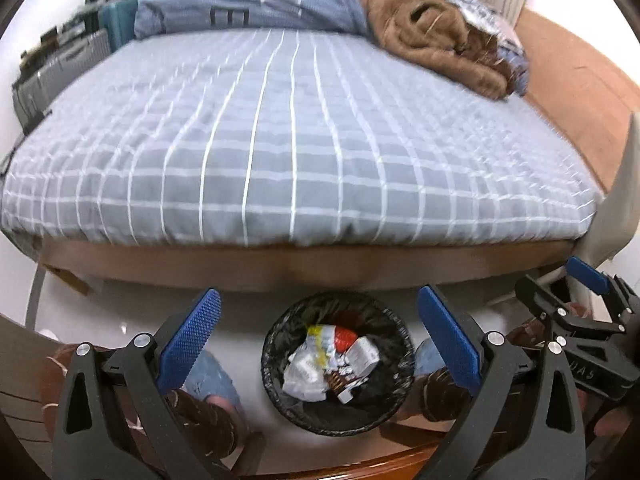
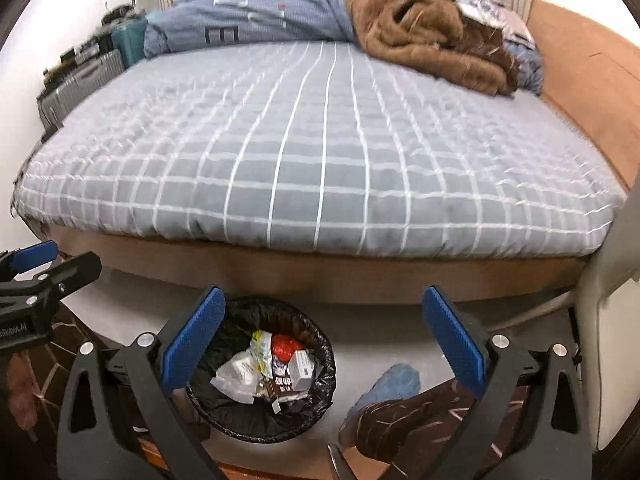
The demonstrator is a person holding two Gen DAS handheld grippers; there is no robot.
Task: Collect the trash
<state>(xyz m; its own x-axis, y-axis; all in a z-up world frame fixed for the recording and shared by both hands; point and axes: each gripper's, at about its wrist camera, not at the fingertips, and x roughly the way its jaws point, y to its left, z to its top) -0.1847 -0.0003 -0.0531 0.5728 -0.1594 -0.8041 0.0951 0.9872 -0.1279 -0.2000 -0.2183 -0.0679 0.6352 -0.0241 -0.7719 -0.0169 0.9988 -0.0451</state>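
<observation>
Both tools held above the floor at the foot edge of the bed [image 1: 296,136]. The left tool [image 1: 320,340] has its blue pads spread wide apart and grips nothing; the right tool [image 2: 324,344] is likewise spread apart and empty. The task's things, crumpled wrappers and small cartons [image 1: 328,364], lie inside the black-lined trash bin [image 1: 276,340], which stands on the floor just beside the bed frame. In the left wrist view the bin sits directly between the pads, below them; in the right wrist view it lies toward the left pad, so the left tool appears the nearer and better centred. The bin is round, offering no long axis. No loose trash shows on the bed; collection looks largely complete.
</observation>
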